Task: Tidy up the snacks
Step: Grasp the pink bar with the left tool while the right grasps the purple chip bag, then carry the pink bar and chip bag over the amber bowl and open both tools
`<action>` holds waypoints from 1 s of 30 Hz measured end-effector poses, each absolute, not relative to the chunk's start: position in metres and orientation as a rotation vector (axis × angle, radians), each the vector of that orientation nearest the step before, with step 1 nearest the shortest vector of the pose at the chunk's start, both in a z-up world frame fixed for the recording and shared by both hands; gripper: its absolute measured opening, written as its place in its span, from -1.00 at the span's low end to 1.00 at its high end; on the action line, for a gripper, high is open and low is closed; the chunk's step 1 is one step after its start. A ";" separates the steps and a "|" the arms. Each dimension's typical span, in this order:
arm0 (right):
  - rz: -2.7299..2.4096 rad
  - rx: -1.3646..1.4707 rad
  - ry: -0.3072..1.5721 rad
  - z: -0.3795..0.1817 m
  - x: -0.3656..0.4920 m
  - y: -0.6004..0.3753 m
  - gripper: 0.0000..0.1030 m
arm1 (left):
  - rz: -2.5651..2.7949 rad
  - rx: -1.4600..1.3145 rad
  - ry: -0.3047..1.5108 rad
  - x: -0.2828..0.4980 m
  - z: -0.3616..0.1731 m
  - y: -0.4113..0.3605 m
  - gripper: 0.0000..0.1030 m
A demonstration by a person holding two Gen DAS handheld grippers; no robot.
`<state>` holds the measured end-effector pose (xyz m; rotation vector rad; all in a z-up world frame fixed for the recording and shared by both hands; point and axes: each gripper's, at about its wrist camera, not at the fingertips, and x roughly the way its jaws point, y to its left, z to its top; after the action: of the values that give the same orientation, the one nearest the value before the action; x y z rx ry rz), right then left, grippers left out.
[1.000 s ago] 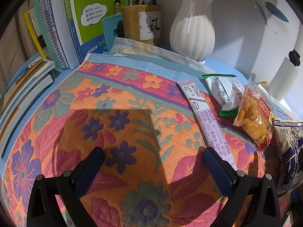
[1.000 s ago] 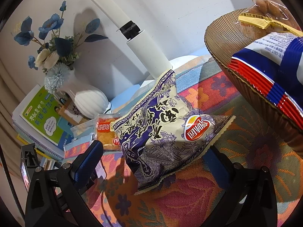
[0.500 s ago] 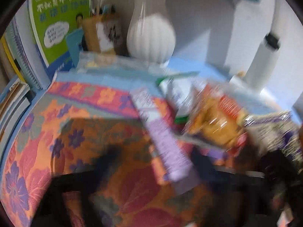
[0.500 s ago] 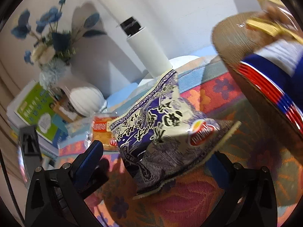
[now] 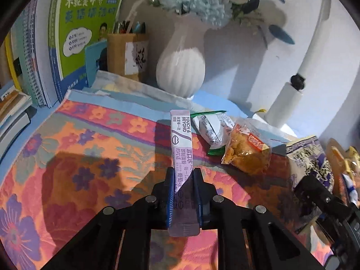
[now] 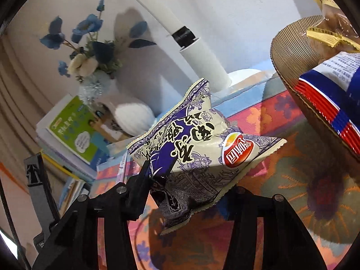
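Note:
My left gripper point(image 5: 183, 173) is shut on the near end of a long purple stick packet point(image 5: 181, 135), which juts forward over the floral cloth point(image 5: 78, 157). Beside it lie a white-and-green packet point(image 5: 213, 128) and a clear bag of fried snack point(image 5: 245, 150). In the right wrist view the jaws of my right gripper point(image 6: 189, 186) are closing on a purple-and-cream chip bag point(image 6: 198, 135). The left finger point(image 6: 146, 173) dents the bag and the right one is hidden behind it. The bag point(image 5: 308, 157) also shows at the right of the left wrist view.
A brown ribbed basket point(image 6: 290, 51) with several snack bags stands at the right. At the back are a white vase point(image 5: 180, 67) of blue flowers, a white lamp post point(image 5: 285, 103), a pen holder point(image 5: 126, 54) and upright books point(image 5: 85, 33).
The left gripper swung right and shut on the purple stick packet, lifting its end. The right jaws went from wide apart to pressing the chip bag, which is now crumpled and raised.

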<state>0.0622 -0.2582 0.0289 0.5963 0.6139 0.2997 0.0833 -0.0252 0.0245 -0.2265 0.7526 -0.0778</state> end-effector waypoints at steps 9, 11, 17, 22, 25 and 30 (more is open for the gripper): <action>0.351 0.657 0.590 0.055 0.039 -0.256 -0.06 | -0.194 -0.237 0.726 0.058 0.056 -0.007 -0.71; 0.361 0.677 0.570 0.069 0.034 -0.262 -0.06 | -0.213 -0.252 0.721 0.055 0.069 -0.011 -0.71; 0.292 0.651 0.493 0.128 0.015 -0.305 -0.06 | -0.346 -0.222 0.677 0.052 0.124 -0.066 -0.70; 0.163 0.664 0.435 0.154 -0.010 -0.369 -0.06 | -0.511 -0.154 0.644 0.053 0.159 -0.143 -0.70; 0.090 0.700 0.429 0.156 -0.023 -0.409 -0.05 | -0.616 -0.111 0.645 0.058 0.171 -0.197 -0.70; 0.011 0.706 0.438 0.147 -0.038 -0.447 -0.04 | -0.739 -0.070 0.677 0.069 0.174 -0.268 -0.69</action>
<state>-0.0380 -0.4471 0.1471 0.7057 0.4380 0.0106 0.0693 -0.2681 0.1737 -0.0696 0.6771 -0.7391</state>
